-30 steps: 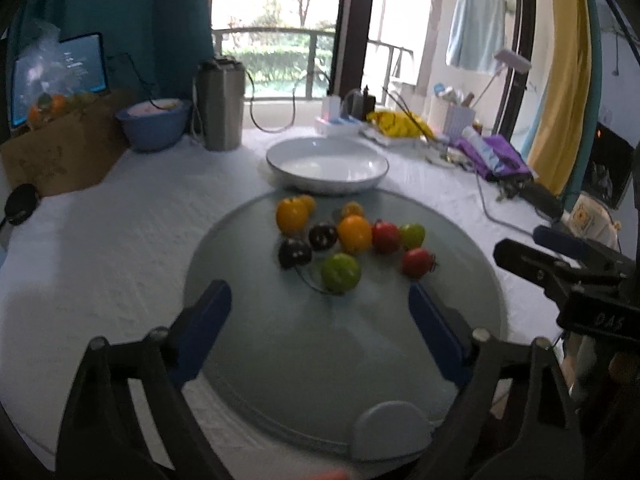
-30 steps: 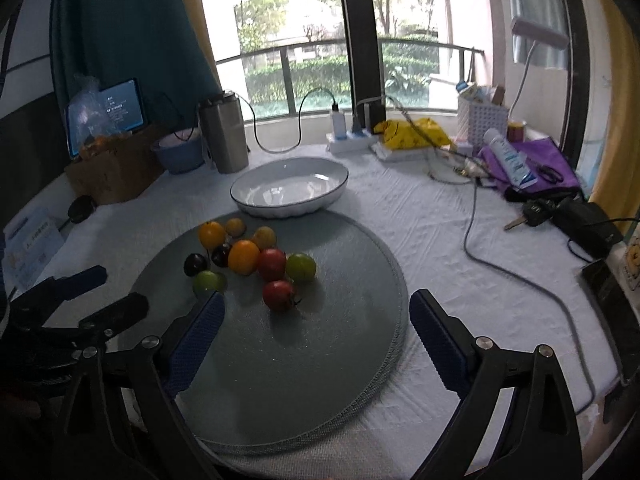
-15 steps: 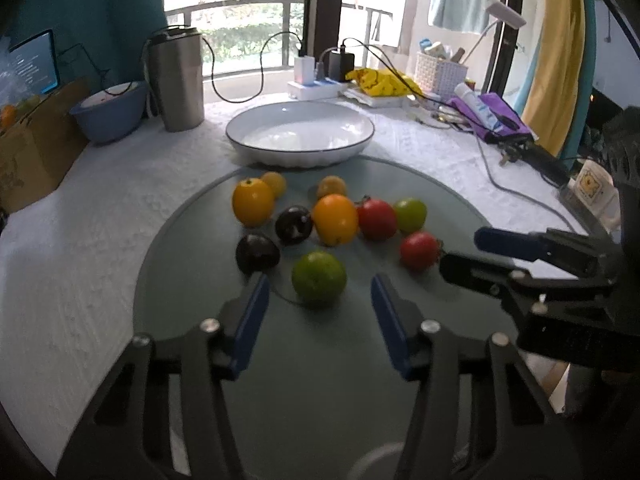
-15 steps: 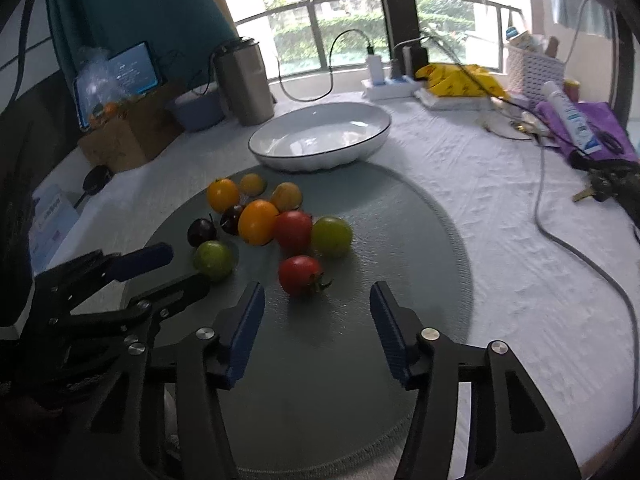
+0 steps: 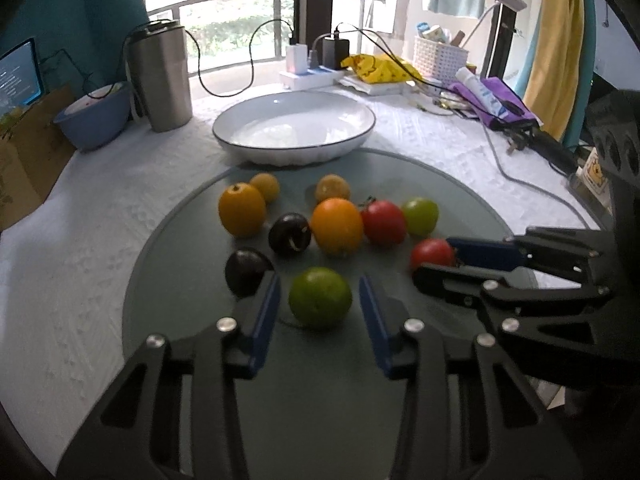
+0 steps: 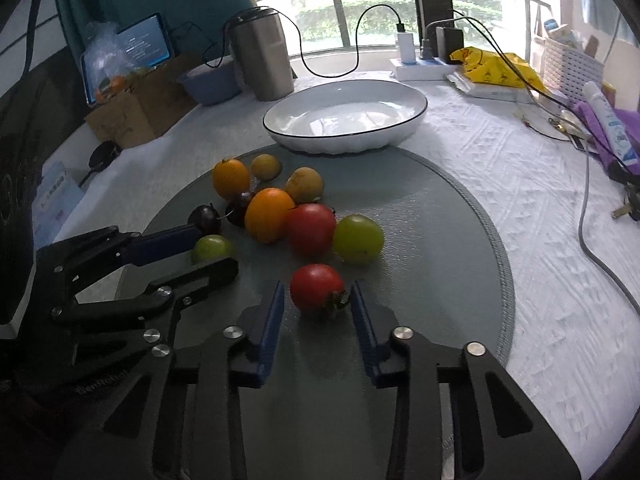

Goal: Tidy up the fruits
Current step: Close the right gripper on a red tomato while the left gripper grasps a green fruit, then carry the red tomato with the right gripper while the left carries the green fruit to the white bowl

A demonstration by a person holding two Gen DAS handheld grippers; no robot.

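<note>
Left wrist view: left tongs (image 5: 320, 300) spread, blue pads either side of a green fruit (image 5: 320, 296) without touching it, on the near part of a round grey mat (image 5: 304, 400). Just left of the left pad, a dark plum (image 5: 245, 271); farther off, a second dark plum (image 5: 289, 233), a large orange fruit (image 5: 337, 225), a red tomato (image 5: 383, 222) and a pale green tomato (image 5: 420, 216) in a rough row. Farther left, an oval orange fruit (image 5: 241, 210); behind, two small yellow fruits (image 5: 265, 186) (image 5: 332, 188). On the right, right tongs (image 5: 434, 260) reaching in sideways, fingers bracketing a small red tomato (image 5: 432, 253); contact not clear from here. Past the mat's far edge, a white bowl (image 5: 294, 128) on the white-clothed tabletop (image 5: 80, 208); a steel tumbler (image 5: 159, 80) and a blue bowl (image 5: 94, 116) far left.

Right wrist view: right tongs (image 6: 318, 298) parted, narrow gaps between pads and small red tomato (image 6: 317, 287), stem toward the right pad. Beyond it, red tomato (image 6: 311, 228) and pale green tomato (image 6: 358, 239) side by side, large orange fruit (image 6: 269, 214) touching the red one's left. At left, left tongs (image 6: 214, 250) around the green fruit (image 6: 212, 249), mostly hidden by the fingers. White bowl (image 6: 344, 118) at the far rim of the mat (image 6: 440, 260); a grey cable (image 6: 592, 248) across the tabletop (image 6: 540, 184) on the right.
</note>
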